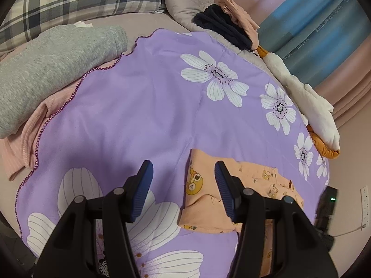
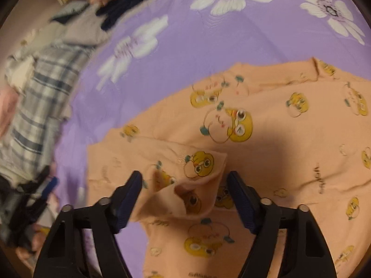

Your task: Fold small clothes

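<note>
Right gripper (image 2: 184, 185) angled down, jaws spread over peach garment (image 2: 278, 139), left gripper (image 1: 184, 183) spread, empty

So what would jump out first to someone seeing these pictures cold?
The purple bedspread with big white flowers fills both views. On it lies a peach cotton garment printed with yellow cartoon chicks, a raised fold of it between the open right gripper jaws. A folded grey knit sweater sits at the spread's left edge.

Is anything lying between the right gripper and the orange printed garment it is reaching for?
Nothing visible. The right gripper hangs open directly over a raised fold of the orange garment, which lies on the purple floral cloth with nothing on top of it.
</note>
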Demonstrator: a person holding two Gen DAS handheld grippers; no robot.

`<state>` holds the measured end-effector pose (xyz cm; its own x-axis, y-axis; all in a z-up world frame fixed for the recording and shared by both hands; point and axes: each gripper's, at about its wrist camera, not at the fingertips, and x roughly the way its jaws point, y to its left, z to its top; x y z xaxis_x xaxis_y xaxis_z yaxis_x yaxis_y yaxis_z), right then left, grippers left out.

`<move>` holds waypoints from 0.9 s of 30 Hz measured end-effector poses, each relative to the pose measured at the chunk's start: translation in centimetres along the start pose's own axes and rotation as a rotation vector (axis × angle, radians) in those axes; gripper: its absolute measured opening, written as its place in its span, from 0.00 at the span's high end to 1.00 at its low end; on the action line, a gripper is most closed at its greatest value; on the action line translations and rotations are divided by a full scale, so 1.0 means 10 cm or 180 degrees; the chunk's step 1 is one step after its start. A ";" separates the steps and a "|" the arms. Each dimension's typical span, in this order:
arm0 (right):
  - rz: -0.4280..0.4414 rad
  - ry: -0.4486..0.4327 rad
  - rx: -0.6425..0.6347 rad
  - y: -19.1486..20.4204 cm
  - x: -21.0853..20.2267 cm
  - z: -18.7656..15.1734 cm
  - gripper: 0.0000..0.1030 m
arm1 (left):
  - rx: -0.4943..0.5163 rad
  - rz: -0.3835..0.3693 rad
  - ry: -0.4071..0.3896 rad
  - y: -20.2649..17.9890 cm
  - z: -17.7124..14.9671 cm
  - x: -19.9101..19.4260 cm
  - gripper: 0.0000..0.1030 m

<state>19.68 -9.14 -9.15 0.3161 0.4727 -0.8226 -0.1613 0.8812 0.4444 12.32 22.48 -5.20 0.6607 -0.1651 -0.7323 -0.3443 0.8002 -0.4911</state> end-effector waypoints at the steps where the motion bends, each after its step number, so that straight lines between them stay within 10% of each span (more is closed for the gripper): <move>1: -0.0065 0.0004 -0.0034 0.01 0.02 0.01 0.36 | 0.0002 -0.0027 0.0008 0.00 0.00 0.00 0.47; 7: -0.0147 -0.0215 -0.0165 0.04 -0.07 -0.06 0.89 | 0.0017 -0.0095 0.0033 -0.02 -0.01 -0.01 0.46; 27: -0.0182 -0.1524 -0.0679 0.42 -1.42 0.15 0.91 | 0.0125 -0.0165 0.0129 -0.17 -0.05 0.11 0.44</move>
<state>15.91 -12.15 4.89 0.7136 0.4114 -0.5670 -0.3024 0.9110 0.2804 13.35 20.66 -5.38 0.6493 -0.2295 -0.7251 -0.2833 0.8118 -0.5106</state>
